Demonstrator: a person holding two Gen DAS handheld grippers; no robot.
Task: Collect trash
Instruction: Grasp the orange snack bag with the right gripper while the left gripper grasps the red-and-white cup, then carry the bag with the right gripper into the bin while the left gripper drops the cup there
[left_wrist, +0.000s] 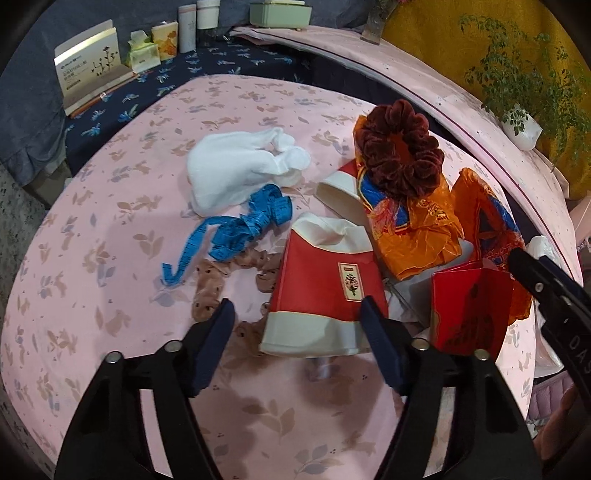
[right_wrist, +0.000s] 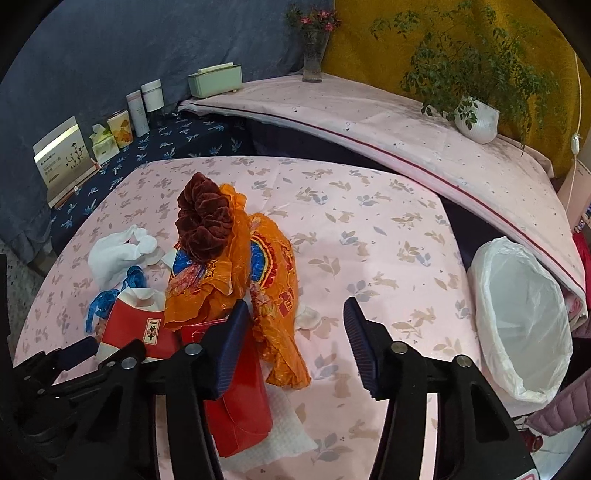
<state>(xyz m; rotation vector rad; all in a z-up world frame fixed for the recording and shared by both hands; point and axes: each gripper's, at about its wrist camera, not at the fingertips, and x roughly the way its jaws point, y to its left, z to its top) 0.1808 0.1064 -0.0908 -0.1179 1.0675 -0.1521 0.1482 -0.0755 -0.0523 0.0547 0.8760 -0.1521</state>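
A crushed red and cream paper cup (left_wrist: 325, 288) lies on the pink cloth between the tips of my open left gripper (left_wrist: 297, 317); it also shows in the right wrist view (right_wrist: 136, 325). A second cup (left_wrist: 340, 190), an orange plastic bag (left_wrist: 413, 221) (right_wrist: 258, 266) and a red envelope (left_wrist: 469, 306) (right_wrist: 240, 387) lie to its right. My right gripper (right_wrist: 295, 325) is open and empty above the bag and envelope; its left finger overlaps the envelope. A white paper towel (right_wrist: 291, 432) lies under the envelope. A bin lined with a white bag (right_wrist: 524, 325) stands at the right.
A dark red scrunchie (left_wrist: 402, 147) sits on the orange bag. A white cloth (left_wrist: 236, 170), a blue tape measure (left_wrist: 240, 225) and a tan scrunchie (left_wrist: 210, 291) lie left of the cup. Boxes (left_wrist: 88, 66) and a potted plant (right_wrist: 476, 118) stand behind.
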